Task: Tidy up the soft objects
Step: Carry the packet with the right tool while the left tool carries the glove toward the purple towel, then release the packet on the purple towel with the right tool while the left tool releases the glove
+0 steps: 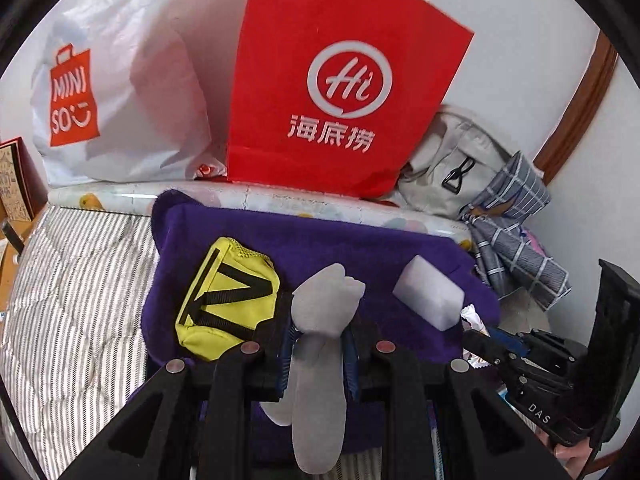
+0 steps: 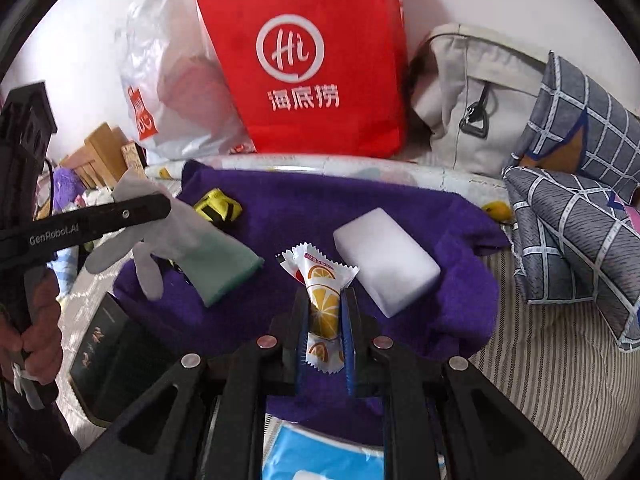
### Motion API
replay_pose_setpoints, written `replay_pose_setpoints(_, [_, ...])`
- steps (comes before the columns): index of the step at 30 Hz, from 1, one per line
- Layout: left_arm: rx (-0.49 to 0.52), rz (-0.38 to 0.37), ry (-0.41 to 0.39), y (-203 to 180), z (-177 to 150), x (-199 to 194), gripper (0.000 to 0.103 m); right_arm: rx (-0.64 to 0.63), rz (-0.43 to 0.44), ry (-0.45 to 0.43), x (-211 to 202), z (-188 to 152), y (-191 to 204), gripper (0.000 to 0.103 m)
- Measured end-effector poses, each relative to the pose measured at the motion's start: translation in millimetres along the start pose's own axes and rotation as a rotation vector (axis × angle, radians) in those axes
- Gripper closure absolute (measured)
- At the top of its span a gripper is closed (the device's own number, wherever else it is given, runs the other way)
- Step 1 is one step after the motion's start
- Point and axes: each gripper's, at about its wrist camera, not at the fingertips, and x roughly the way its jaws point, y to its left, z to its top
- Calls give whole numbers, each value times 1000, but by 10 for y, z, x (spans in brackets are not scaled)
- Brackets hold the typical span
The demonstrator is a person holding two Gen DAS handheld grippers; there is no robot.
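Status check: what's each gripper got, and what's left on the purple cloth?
Left gripper shut on grey glove. Right gripper shut on orange snack packet. Yellow pouch, white sponge block lie on purple cloth. Nothing blocking.

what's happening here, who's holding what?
A person works over a purple towel on a bed, one handheld gripper per hand. The left gripper is shut on a grey glove; the right gripper is shut on an orange-print snack packet. A yellow pouch and a white foam block lie on the towel. Nothing shows where they're headed.
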Motion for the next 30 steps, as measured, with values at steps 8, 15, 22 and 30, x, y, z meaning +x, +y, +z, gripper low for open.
replay_pose_setpoints(8, [-11, 45, 50, 120, 41, 250, 81, -9, -1, 35, 153, -2, -11, 88])
replay_pose_setpoints(15, [-19, 50, 66, 175, 68, 330, 78, 1, 26, 69, 266, 8, -29, 88])
replay_pose_setpoints(22, [-43, 66, 89, 278, 57, 419, 70, 21, 2, 103, 353, 0, -60, 86])
replay_pose_setpoints(30, [-43, 64, 112, 357, -3, 410, 32, 23, -23, 103, 359, 20, -52, 57])
